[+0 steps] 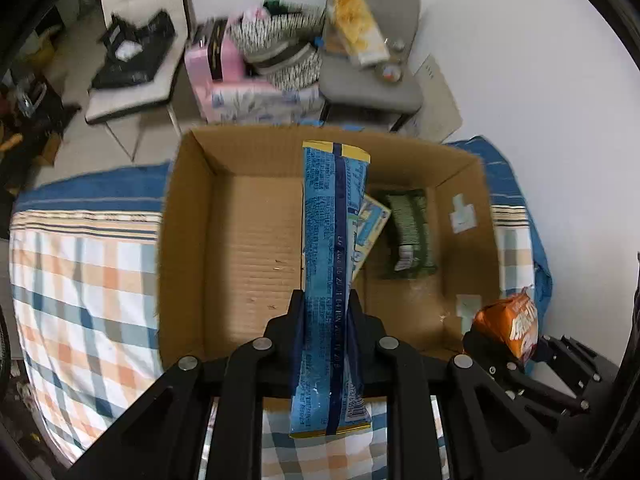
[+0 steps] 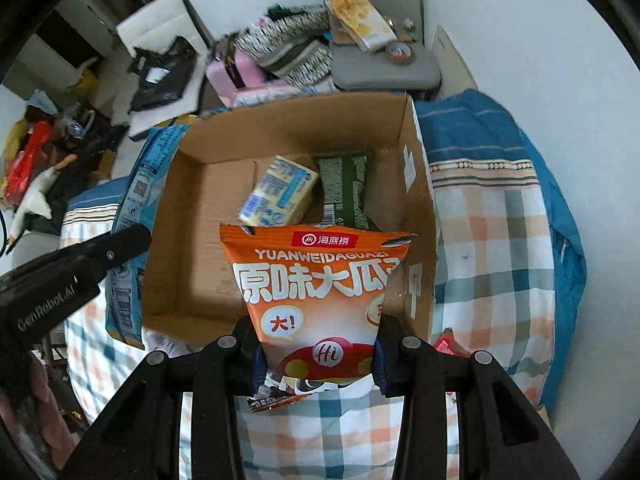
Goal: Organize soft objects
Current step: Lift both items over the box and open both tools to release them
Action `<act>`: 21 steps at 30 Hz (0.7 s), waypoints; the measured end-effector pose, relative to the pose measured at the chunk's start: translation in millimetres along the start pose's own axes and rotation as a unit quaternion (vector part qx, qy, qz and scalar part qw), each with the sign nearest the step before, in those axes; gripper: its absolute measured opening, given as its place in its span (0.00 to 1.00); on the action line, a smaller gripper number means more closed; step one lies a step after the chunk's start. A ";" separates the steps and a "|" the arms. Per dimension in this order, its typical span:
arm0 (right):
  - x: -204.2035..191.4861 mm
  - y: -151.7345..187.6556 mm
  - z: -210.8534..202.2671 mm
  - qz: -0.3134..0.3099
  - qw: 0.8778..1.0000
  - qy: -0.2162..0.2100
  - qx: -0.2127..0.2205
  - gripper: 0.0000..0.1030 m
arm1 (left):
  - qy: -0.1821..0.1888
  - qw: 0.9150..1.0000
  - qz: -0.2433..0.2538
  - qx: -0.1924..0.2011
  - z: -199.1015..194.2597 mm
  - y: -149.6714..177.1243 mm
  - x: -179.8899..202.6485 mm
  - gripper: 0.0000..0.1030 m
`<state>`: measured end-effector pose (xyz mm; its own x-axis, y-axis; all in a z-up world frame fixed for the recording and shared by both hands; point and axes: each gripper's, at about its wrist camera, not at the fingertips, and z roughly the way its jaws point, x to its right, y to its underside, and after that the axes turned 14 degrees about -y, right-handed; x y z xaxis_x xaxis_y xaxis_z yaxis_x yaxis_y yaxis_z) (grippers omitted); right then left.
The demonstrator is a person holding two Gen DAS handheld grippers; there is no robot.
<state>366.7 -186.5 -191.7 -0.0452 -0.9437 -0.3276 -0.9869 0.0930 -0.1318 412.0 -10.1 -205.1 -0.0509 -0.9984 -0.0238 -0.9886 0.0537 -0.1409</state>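
both tools are carrying snack bags to the cardboard box (image 1: 192, 240), so this looks like the drop-off step. the box sits on a bed with a checked blanket (image 1: 80, 280) in blue, orange and white.

the left tool (image 1: 325, 304) is clenched tight on a long blue packet (image 1: 332, 240). the packet is thin and shiny, with a dark stripe down its back and yellow ends. it hangs over the middle of the box, above the bare floor of it.

the right tool (image 2: 316, 344) is grasping an orange seed bag (image 2: 316, 280) near its bottom. that bag is puffy and crinkly, with big white letters on it. it hangs over the near side of the box.

two things already lie inside: a soft yellow and blue pack (image 2: 278, 192) and a dark green packet (image 2: 344, 192), side by side at the far end.

next, i think each tool should go lower and then let go, so the bags land flat on the brown ridged floor. the blue packet is long and floppy, so it may fold or lean on the wall.
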 end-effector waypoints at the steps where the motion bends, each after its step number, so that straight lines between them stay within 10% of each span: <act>1: 3.9 -2.7 9.9 0.004 1.000 0.005 -0.007 0.41 | -0.002 1.000 0.001 -0.009 9.1 -4.6 0.8 0.16; 21: 40.4 -22.7 127.3 0.051 0.991 0.051 -0.113 0.43 | -0.062 0.992 0.045 -0.102 116.5 -50.2 13.8 0.25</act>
<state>407.0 -186.4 -321.0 -0.1507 -0.9612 -0.2310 -0.9853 0.1271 0.1138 477.5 -24.7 -313.7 -0.1349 -0.9794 -0.1500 -0.9896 0.1257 0.0695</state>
